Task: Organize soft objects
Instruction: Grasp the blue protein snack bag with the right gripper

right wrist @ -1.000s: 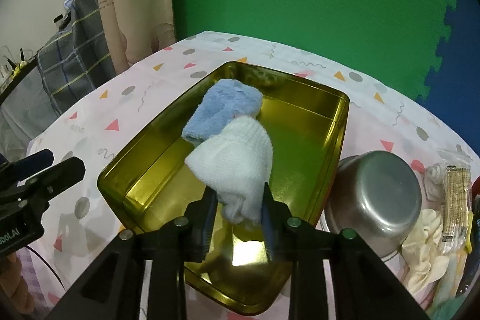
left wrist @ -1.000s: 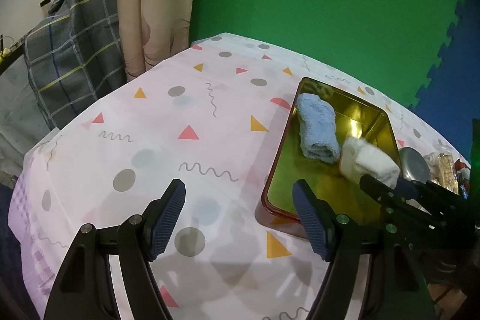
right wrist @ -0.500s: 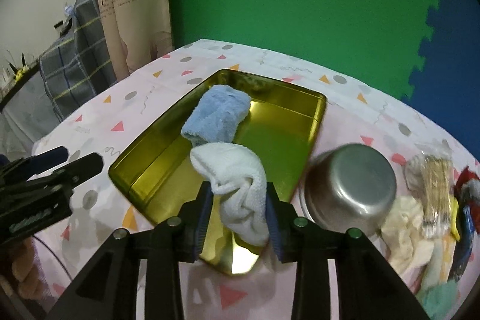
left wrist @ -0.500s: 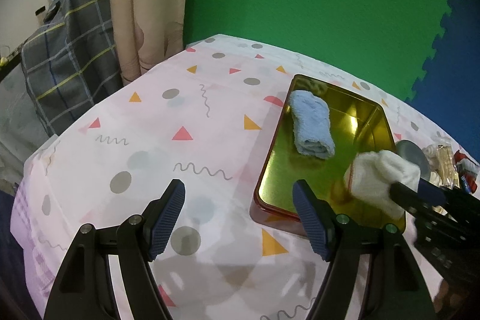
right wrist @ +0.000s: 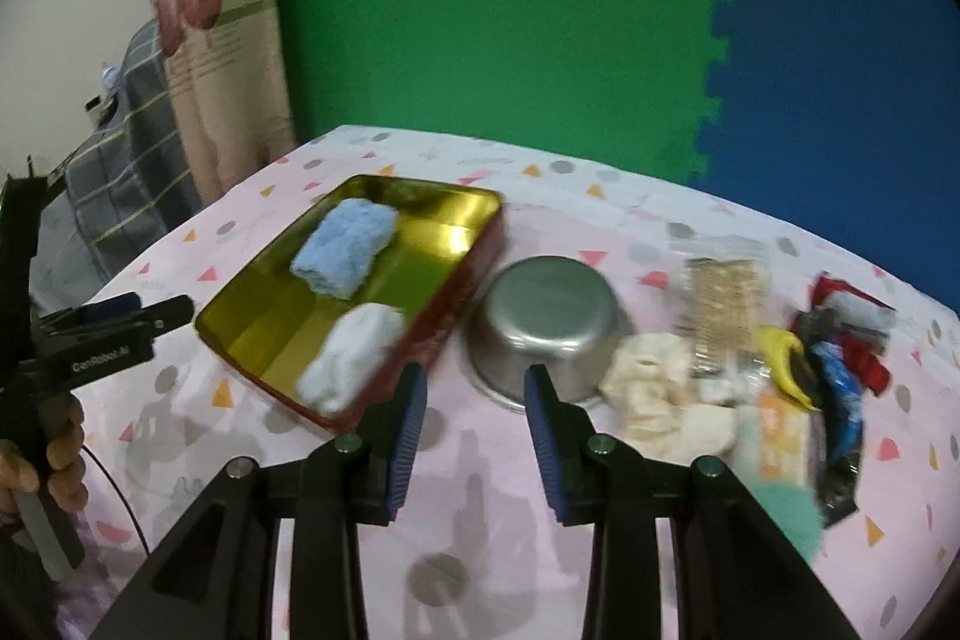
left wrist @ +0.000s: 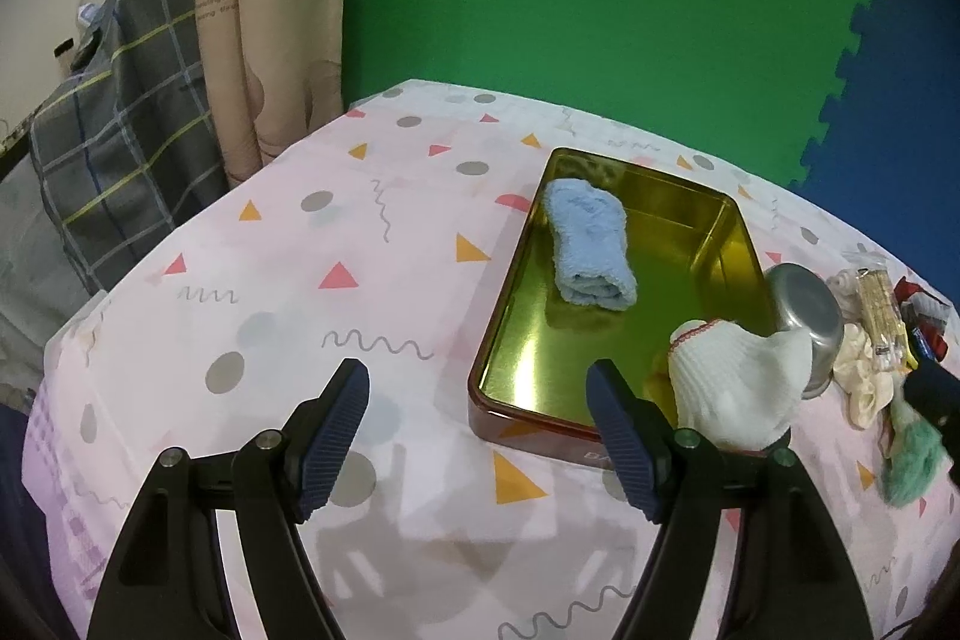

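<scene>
A gold tin point(left wrist: 510, 292) point(right wrist: 456, 304) stands on the patterned tablecloth. In it lies a rolled blue towel point(left wrist: 591, 244) point(right wrist: 345, 244) toward the far end. A white knitted cloth point(left wrist: 732, 388) point(right wrist: 354, 358) rests in the near corner, partly over the rim. My right gripper point(right wrist: 474, 430) is open with nothing between its fingers, pulled back above the cloth-covered table in front of a steel bowl point(right wrist: 549, 316). My left gripper point(left wrist: 480, 436) point(right wrist: 114, 322) stands open and empty over the tablecloth, left of the tin's near end.
Right of the bowl lie a cream cloth point(right wrist: 654, 394), a teal soft item point(left wrist: 912, 460), a packet of sticks point(right wrist: 726, 298) and several wrappers point(right wrist: 840, 358). A green and blue foam wall stands behind. A curtain and plaid fabric point(left wrist: 114, 148) are at the left.
My right gripper let go of the white cloth, which now lies in the tin's near corner. The gripper then drew back and to the right. The left gripper stayed put.
</scene>
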A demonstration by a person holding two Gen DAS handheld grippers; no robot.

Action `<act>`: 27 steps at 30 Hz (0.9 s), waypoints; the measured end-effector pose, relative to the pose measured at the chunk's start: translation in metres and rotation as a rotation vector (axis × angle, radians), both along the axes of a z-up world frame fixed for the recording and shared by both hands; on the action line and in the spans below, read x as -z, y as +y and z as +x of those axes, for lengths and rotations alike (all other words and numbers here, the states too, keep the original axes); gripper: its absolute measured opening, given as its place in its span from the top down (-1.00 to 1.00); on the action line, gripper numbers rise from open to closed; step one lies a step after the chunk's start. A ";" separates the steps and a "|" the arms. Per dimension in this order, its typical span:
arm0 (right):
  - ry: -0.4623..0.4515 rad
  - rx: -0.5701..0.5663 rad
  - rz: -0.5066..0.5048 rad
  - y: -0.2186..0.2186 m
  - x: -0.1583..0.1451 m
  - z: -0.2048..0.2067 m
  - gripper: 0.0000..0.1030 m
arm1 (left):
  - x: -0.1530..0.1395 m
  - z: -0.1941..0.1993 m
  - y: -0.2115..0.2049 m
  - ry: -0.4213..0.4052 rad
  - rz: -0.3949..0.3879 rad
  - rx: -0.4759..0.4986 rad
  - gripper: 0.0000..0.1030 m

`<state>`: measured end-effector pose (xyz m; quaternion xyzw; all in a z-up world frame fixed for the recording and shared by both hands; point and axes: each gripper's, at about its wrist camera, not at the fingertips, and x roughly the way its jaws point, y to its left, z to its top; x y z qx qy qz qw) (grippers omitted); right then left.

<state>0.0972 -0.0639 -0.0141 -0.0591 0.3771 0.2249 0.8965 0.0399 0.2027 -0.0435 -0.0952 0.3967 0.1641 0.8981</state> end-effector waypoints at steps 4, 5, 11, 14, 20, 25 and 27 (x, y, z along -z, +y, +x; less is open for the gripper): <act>-0.011 0.075 -0.005 -0.037 -0.002 0.002 0.33 | 0.000 0.001 -0.004 0.003 0.009 0.019 -0.40; -0.014 0.105 -0.011 -0.050 -0.001 0.003 0.33 | 0.000 0.001 -0.006 0.005 0.014 0.025 -0.40; -0.008 0.256 -0.050 -0.119 0.005 0.016 0.33 | -0.001 0.002 -0.017 0.001 0.033 0.062 -0.42; 0.006 0.309 -0.078 -0.147 0.014 0.022 0.33 | -0.002 0.003 -0.024 0.001 0.048 0.084 -0.42; 0.042 0.357 -0.093 -0.182 0.041 0.036 0.33 | -0.010 -0.001 -0.040 -0.044 0.046 0.143 -0.44; 0.054 0.368 -0.122 -0.194 0.060 0.055 0.33 | -0.013 0.000 -0.064 -0.042 0.055 0.215 -0.52; 0.055 0.370 -0.126 -0.197 0.066 0.062 0.33 | -0.014 0.001 -0.074 -0.036 0.067 0.245 -0.52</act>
